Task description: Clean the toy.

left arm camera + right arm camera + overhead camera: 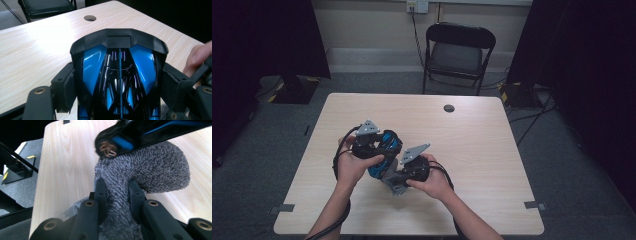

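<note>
A glossy blue and black shell (118, 75), shaped like a toy car body, sits between the pads of my left gripper (120, 86), which is shut on its two sides. In the high view the left gripper (377, 146) holds this shell (387, 142) just above the middle of the table. My right gripper (117, 192) is shut on a grey fuzzy cloth (150, 170). The cloth bulges up against the underside of the shell (150, 132). From above, the right gripper (398, 176) and the cloth (393, 184) lie just right of and below the shell.
The light wooden table (472, 150) has a round cable hole (449, 108) near its far edge. A black folding chair (457, 50) stands behind the table. Dark curtains hang at both sides. A fingertip (200, 53) shows at the right of the left gripper view.
</note>
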Action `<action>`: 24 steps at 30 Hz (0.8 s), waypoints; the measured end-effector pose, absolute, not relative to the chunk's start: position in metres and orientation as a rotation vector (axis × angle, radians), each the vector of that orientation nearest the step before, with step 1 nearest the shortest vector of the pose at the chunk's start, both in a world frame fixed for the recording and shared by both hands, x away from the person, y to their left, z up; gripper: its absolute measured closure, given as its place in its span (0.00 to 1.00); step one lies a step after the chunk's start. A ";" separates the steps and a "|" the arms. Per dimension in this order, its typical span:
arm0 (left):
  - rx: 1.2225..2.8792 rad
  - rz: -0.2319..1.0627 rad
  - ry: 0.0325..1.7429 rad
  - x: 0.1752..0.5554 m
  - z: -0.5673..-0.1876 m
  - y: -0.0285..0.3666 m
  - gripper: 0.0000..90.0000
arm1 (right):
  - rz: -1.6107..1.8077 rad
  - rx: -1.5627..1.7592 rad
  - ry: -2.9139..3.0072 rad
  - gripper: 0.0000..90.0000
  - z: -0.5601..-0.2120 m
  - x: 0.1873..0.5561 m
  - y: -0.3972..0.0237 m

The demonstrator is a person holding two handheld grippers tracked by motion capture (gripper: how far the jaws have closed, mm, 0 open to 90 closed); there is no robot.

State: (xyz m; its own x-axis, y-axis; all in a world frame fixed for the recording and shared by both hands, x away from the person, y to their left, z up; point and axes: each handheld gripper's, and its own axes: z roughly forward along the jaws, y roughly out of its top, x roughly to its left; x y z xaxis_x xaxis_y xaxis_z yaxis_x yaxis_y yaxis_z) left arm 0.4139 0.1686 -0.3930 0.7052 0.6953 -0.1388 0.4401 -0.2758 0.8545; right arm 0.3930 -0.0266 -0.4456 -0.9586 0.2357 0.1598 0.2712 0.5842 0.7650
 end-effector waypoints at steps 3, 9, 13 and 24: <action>1.911 0.321 0.881 0.414 -0.392 0.170 0.28 | -1.329 -0.428 -2.754 0.83 -0.450 0.390 -0.021; 1.891 0.324 0.888 0.414 -0.391 0.172 0.28 | -1.288 -0.353 -2.767 0.83 -0.455 0.385 -0.013; 1.881 0.334 0.891 0.414 -0.389 0.175 0.28 | -1.250 -0.309 -2.783 0.83 -0.456 0.382 -0.012; 1.874 0.337 0.897 0.414 -0.388 0.178 0.28 | -1.224 -0.450 -2.871 0.83 -0.443 0.403 -0.052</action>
